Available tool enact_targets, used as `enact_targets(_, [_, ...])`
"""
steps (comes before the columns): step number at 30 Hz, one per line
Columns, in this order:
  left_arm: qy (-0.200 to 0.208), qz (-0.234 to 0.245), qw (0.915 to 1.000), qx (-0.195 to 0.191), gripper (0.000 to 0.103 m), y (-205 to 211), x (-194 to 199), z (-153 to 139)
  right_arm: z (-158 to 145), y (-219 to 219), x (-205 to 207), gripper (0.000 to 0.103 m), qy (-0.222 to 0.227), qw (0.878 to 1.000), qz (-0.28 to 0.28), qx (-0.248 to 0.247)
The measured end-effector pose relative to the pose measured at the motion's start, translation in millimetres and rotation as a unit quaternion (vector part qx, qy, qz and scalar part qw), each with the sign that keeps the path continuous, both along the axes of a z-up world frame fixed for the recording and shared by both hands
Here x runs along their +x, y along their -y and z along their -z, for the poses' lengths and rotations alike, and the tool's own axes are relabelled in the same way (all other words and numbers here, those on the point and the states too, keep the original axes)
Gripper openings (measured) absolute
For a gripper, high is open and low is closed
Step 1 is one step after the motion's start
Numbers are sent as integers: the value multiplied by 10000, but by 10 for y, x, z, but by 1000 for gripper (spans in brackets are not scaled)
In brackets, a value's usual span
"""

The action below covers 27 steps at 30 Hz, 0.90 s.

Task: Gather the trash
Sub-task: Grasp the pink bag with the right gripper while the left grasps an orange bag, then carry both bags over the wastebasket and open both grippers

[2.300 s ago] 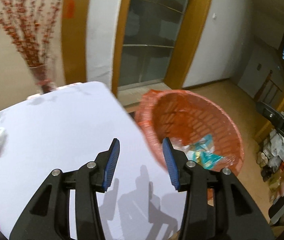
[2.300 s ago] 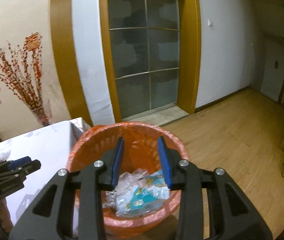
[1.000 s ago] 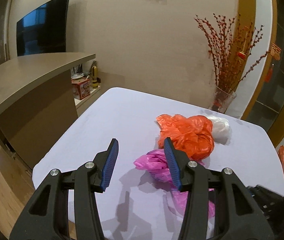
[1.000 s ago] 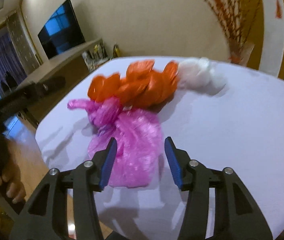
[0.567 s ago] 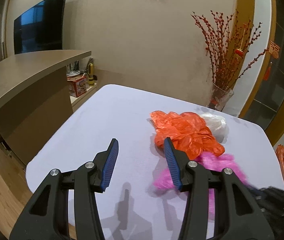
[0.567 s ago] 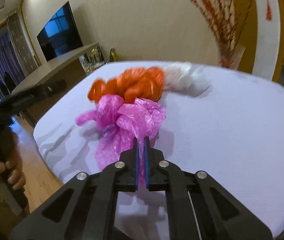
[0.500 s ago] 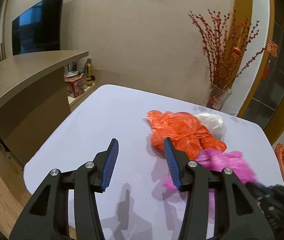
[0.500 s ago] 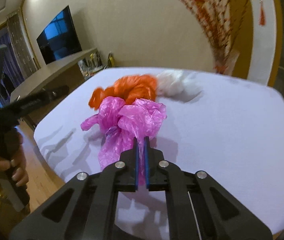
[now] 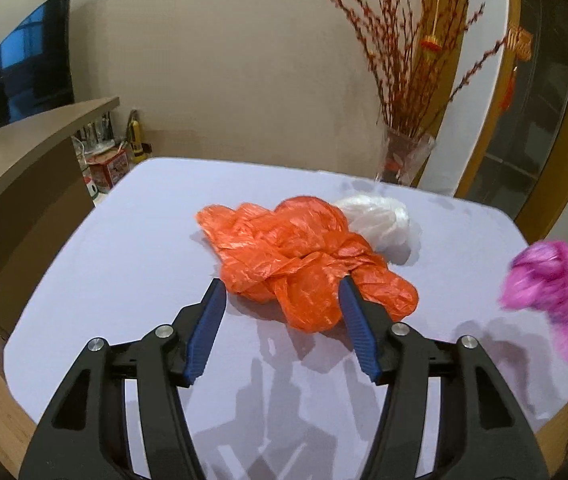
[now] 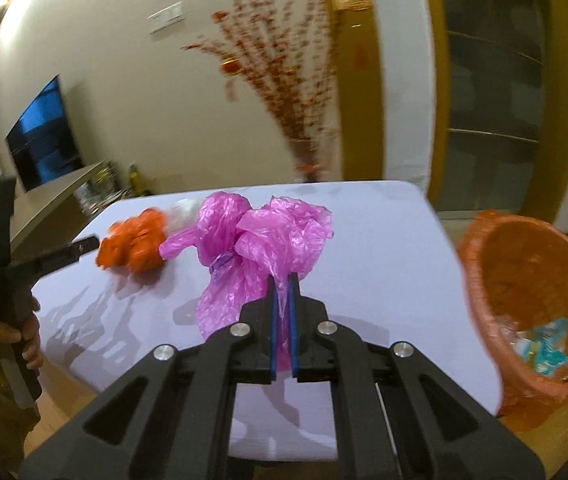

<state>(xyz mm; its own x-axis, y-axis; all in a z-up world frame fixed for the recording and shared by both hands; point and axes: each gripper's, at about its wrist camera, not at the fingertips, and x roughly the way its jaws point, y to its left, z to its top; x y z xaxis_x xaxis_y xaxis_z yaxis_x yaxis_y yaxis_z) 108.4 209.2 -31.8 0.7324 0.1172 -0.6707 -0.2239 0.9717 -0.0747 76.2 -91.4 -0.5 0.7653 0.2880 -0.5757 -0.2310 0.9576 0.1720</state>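
Observation:
My right gripper point(image 10: 282, 280) is shut on a crumpled pink plastic bag point(image 10: 259, 236), lifted off the white table point(image 10: 380, 248); the same pink bag point(image 9: 556, 292) shows blurred at the right edge of the left wrist view. A crumpled orange plastic bag point(image 9: 300, 260) lies mid-table with a white plastic bag point(image 9: 380, 224) touching its far right side. My left gripper point(image 9: 281, 292) hovers just in front of the orange bag, its jaws opening, their blue tips on either side of the bag's near end without pressing it. An orange trash basket point(image 10: 532, 300) stands beside the table's right edge, with wrappers inside.
A glass vase of red-budded branches point(image 9: 404, 156) stands at the table's far edge. A brown counter point(image 9: 15, 168) with small items runs along the left. A hand point(image 10: 7, 340) holds the left gripper's handle. Glass doors lie behind the basket.
The right gripper shut on the pink bag, lifted it and swung right towards the basket. The left gripper moved closer to the orange bag and its jaws widened.

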Motion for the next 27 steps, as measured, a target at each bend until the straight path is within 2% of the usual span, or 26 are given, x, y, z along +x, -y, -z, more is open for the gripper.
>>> enact_targets(5, [-492, -182, 9986, -63, 59, -80, 275, 155, -9, 145, 30, 6, -2, 9998, 194, 24])
enact_targets(9, [-690, -288, 9966, -347, 59, -218, 425, 231, 31, 185, 18, 6, -42, 9997, 226, 28])
enact_targets(11, [-775, -312, 9960, -305, 58, -245, 487, 267, 53, 200, 33, 6, -82, 9997, 243, 37])
enact_targets(13, [-892, -294, 9952, -282, 47, -268, 537, 332, 76, 220, 39, 6, -113, 9996, 270, 48])
enact_targets(14, [-1002, -253, 9938, -417, 25, -289, 558, 378, 85, 232, 44, 6, -128, 9995, 286, 57])
enact_targets(15, [-1078, -237, 9923, -564, 18, -318, 564, 416, 90, 242, 49, 6, -135, 9994, 305, 64])
enact_targets(17, [-1024, -256, 9927, -585, 9, -349, 541, 386, 93, 262, 55, 6, -144, 9993, 335, 72])
enact_targets(21, [-897, -299, 9943, -501, 7, -367, 448, 323, 63, 329, 44, 6, -108, 9991, 391, 89])
enact_targets(27, [-446, -153, 9983, -329, 7, -298, 310, 59, -9, 478, 40, 6, -8, 9983, 572, 132])
